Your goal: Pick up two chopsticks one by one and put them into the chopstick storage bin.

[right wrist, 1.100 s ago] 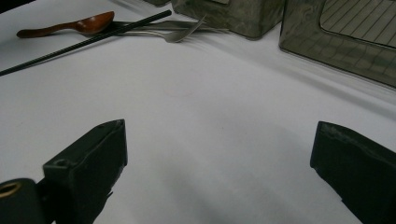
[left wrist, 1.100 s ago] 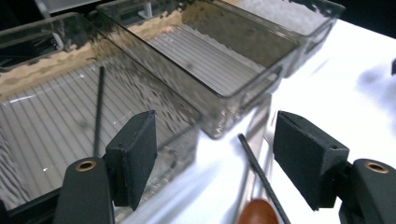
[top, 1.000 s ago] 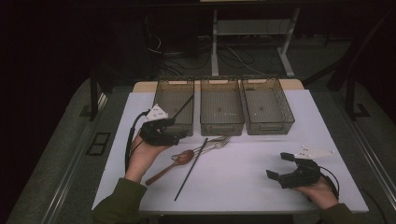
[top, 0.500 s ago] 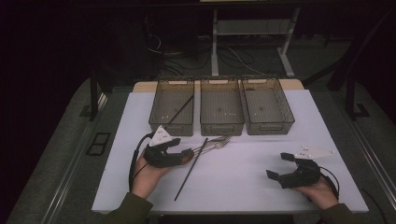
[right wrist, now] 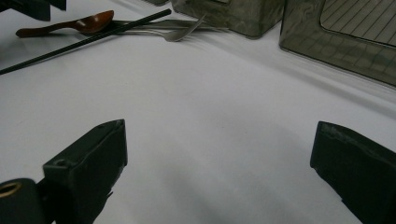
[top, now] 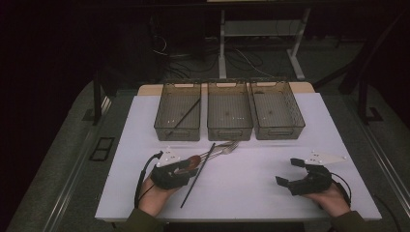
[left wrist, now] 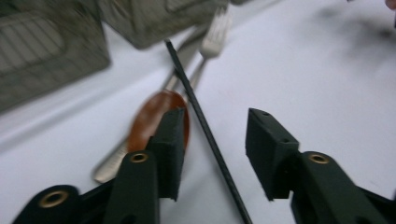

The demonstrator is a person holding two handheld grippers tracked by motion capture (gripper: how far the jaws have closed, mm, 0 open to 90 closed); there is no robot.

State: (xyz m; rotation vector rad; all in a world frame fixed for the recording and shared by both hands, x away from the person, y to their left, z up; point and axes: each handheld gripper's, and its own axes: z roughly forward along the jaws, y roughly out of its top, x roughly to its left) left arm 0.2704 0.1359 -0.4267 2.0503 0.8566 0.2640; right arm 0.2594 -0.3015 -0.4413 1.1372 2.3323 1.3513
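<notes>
Left gripper [left wrist: 212,154] low over the desk [top: 251,183], fingers closing astride the black chopstick [left wrist: 205,130] for pickup, not gripping yet. Right gripper [right wrist: 219,172] rests idle, fingers open and empty.

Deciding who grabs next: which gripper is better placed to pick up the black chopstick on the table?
Left. The left gripper straddles the black chopstick, its jaws just closing, not yet pressing. The right gripper rests open, far across the table.

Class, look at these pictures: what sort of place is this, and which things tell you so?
Probably a lab or workshop bench set up for recording a cutlery-sorting task. Clues: a white table bearing three identical mesh bins, a hand-held left gripper over a black chopstick, and loose floor cables beyond.
</notes>
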